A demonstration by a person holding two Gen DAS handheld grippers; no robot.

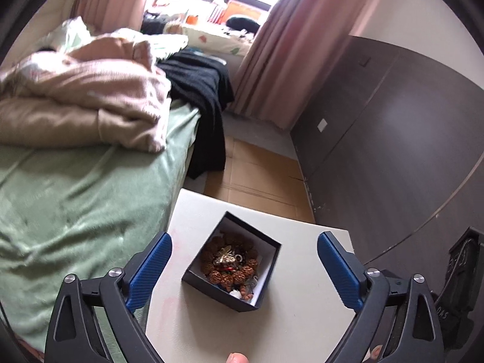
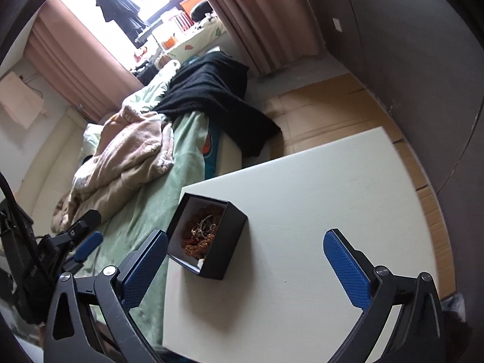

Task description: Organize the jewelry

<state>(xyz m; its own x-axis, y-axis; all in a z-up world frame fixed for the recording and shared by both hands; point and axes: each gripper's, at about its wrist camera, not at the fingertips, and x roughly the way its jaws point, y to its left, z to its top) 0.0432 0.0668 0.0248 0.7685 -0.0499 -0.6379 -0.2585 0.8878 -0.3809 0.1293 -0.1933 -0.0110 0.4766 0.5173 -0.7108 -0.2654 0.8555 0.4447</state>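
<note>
A small black box with a white lining stands open on the white table. It holds jewelry: brown bead strands, a gold piece and silver rings. My left gripper hangs above the box, open wide, with nothing between its blue pads. In the right wrist view the same box sits at the table's left edge with the jewelry inside. My right gripper is open above the table, its left finger next to the box. The left gripper shows at the left there.
A bed with a green sheet, a beige blanket and a black garment lies left of the table. A dark wardrobe stands on the right. Cardboard covers the floor beyond. A fingertip shows at the bottom.
</note>
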